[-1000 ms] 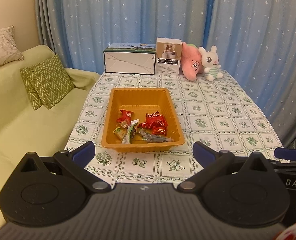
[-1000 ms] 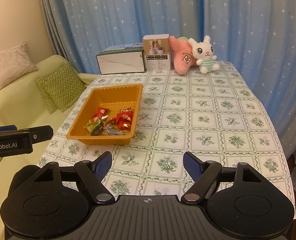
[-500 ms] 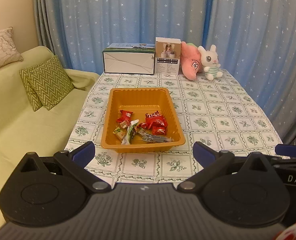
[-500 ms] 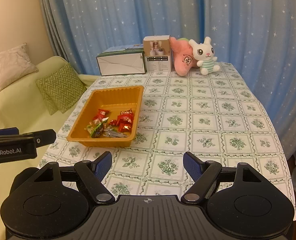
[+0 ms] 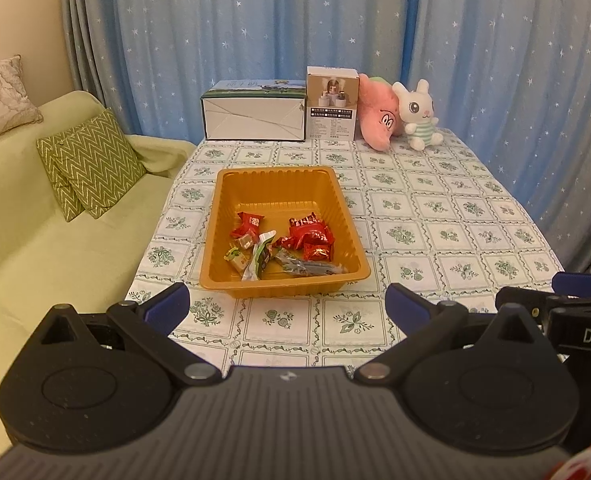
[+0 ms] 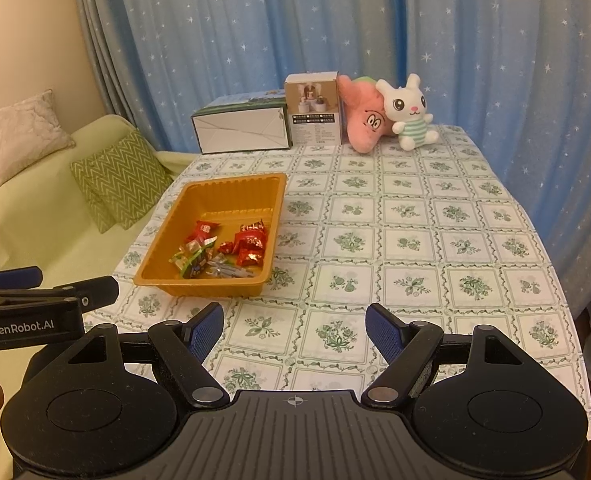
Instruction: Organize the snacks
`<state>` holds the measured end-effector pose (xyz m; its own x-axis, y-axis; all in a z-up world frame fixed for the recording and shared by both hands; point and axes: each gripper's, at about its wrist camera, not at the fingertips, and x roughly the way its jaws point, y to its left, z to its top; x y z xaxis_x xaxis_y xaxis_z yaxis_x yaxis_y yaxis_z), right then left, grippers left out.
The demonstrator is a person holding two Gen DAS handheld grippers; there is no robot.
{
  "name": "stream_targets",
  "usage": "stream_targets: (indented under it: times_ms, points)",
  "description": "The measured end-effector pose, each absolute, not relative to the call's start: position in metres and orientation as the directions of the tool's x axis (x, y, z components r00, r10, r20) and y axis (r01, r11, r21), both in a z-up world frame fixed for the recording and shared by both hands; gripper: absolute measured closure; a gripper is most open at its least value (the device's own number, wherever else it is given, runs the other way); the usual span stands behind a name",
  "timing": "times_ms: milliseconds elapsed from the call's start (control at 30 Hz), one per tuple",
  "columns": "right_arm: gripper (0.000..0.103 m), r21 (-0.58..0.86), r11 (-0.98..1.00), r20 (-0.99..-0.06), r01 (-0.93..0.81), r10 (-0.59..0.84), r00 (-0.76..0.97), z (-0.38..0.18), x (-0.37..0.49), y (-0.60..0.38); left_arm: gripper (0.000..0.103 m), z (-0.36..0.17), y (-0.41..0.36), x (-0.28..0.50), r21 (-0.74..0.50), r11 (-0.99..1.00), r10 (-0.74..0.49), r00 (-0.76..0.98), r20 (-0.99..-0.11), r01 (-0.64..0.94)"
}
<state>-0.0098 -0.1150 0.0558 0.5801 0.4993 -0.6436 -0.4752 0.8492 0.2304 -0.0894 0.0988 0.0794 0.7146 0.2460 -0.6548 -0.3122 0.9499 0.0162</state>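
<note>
An orange plastic tray (image 5: 223, 216) sits on the left part of the table; it also shows in the right wrist view (image 6: 167, 232). Several wrapped snacks (image 5: 295, 240) lie in its near half, red, green and grey (image 6: 223, 252). My left gripper (image 5: 285, 306) is open and empty, held back from the tray near the table's front edge. My right gripper (image 6: 293, 330) is open and empty, over the front of the table to the right of the tray. The right gripper's tips show in the left wrist view (image 5: 555, 292), and the left gripper shows at the left edge of the right wrist view (image 6: 47, 292).
A flat white box (image 5: 253, 114), a small upright carton (image 5: 331, 104), a pink plush (image 5: 377, 114) and a white rabbit plush (image 5: 417, 118) stand along the table's far edge. A green sofa with cushions (image 5: 91, 168) is left of the table. Blue curtains hang behind.
Both grippers have drawn back slightly from the table, and the tray looks a little farther off. Both stay open and empty.
</note>
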Motion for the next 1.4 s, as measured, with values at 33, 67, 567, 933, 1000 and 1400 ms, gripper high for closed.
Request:
stream_targets:
  times_ms: [33,67,567,933,1000,1400]
  points:
    - [0.025,0.230,0.849,-0.644,-0.475,0.499,0.580,0.0556,-0.0102,-0.1146,0.000,0.0788,0.0985,-0.0891,0.016,0.950,0.245,0.714,-0.656,-0.311]
    - [0.025,0.230,0.849,-0.643,-0.475,0.499,0.580,0.0555,-0.0105,-0.1143,0.000,0.0787,0.0982,-0.0892,0.016,0.951,0.244,0.715,-0.656,-0.310]
    - [0.025,0.230,0.851,-0.644,-0.472,0.496,0.583,0.0548,-0.0108,-0.1137,0.000,0.0797,0.0972,-0.0893,0.013,0.951,0.242,0.715,-0.655,-0.310]
    - [0.025,0.230,0.851,-0.643,-0.472,0.497,0.583,0.0545,-0.0111,-0.1133,0.000,0.0789,0.0968,-0.0893,0.011,0.950,0.242,0.715,-0.656,-0.311]
    - [0.025,0.229,0.852,-0.643,-0.471,0.496,0.584,0.0546,-0.0112,-0.1131,0.000,0.0787,0.0972,-0.0897,0.012,0.950,0.242,0.715,-0.656,-0.311]
    - [0.025,0.230,0.852,-0.644,-0.469,0.495,0.584,0.0549,-0.0103,-0.1132,0.000,0.0772,0.0960,-0.0904,0.010,0.951,0.239,0.716,-0.656,-0.308]
